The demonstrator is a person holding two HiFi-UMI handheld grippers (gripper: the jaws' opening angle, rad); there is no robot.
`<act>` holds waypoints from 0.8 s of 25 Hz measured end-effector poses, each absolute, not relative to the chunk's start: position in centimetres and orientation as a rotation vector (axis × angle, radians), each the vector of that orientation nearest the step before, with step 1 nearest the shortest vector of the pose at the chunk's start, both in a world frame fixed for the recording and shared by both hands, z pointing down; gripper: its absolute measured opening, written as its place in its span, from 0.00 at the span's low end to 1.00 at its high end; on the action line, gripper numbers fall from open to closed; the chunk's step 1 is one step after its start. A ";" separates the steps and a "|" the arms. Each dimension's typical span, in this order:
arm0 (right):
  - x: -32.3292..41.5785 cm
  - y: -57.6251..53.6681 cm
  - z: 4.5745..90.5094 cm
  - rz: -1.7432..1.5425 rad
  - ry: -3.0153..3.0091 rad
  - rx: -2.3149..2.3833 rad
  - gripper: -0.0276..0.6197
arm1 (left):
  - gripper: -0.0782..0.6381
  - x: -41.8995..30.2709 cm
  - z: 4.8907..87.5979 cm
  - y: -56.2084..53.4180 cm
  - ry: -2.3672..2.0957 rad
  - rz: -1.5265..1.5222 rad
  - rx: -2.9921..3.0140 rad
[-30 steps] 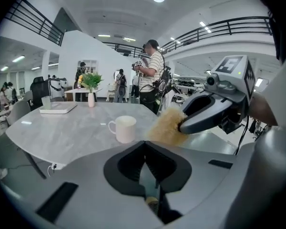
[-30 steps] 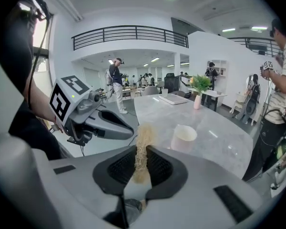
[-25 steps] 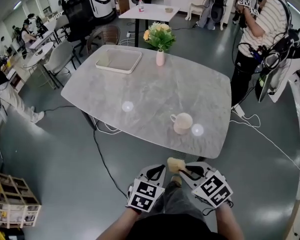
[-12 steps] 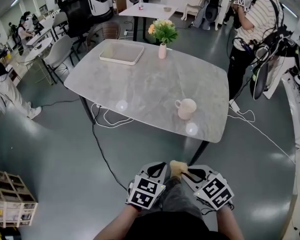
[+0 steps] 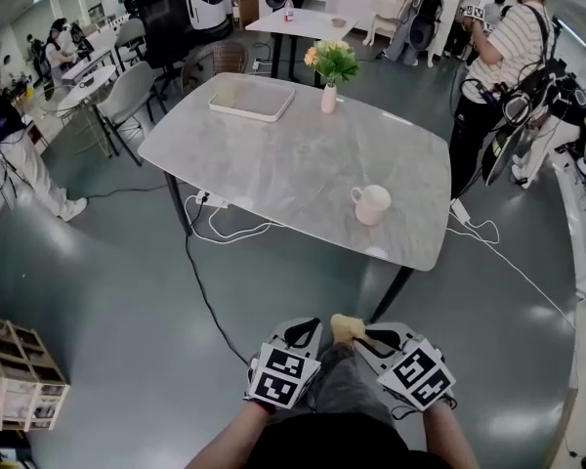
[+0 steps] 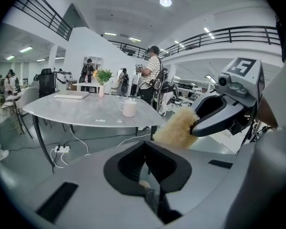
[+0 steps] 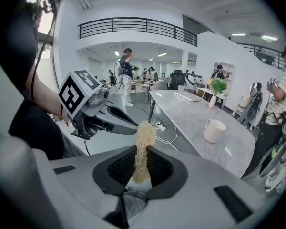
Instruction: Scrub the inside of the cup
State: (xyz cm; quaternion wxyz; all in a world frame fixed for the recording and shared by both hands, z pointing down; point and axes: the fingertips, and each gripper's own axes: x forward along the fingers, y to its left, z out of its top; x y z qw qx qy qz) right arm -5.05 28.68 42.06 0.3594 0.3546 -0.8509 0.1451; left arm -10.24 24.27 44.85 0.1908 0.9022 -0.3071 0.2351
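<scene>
1. In the head view both grippers sit at the bottom centre of the frame, side by side over the grey floor and well apart from the surface (image 5: 273, 154).
2. The left gripper (image 5: 309, 331) has its jaws pressed together with nothing between them, as the left gripper view shows.
3. The right gripper (image 5: 355, 336) has its jaws pinching a pale, bristly scrubber (image 5: 344, 326). In the right gripper view the scrubber stands upright between the jaws, and its tuft rises above them.
4. The scrubber's tuft lies just beside the tip of the left gripper.
5. The cup (image 5: 372, 203), white with a handle, stands upright on the surface right of the frame's centre, near the surface's near right edge.
6. At the far end of the surface, in the upper middle of the frame, lie a shallow tray (image 5: 251, 98) and a vase of flowers (image 5: 330, 66).
7. A person in a striped shirt (image 5: 503, 57) stands at the upper right, beside the surface.
</scene>
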 end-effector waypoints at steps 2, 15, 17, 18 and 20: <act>-5.0 28.9 42.0 0.368 -2.193 0.914 0.14 | 0.13 -10.1 45.0 24.8 -0.856 0.670 2.537; -4.2 30.4 42.1 0.403 -2.204 0.978 0.14 | 0.13 -9.3 45.1 26.2 -0.808 0.736 2.573; -4.0 30.2 41.9 0.402 -2.212 0.990 0.14 | 0.13 -9.2 44.9 26.1 -0.808 0.743 2.579; -4.0 30.1 41.8 0.401 -2.216 0.992 0.14 | 0.13 -9.2 45.0 26.1 -0.809 0.743 2.579; -4.2 30.1 41.9 0.401 -2.222 0.987 0.14 | 0.13 -9.3 45.1 26.2 -0.809 0.746 2.577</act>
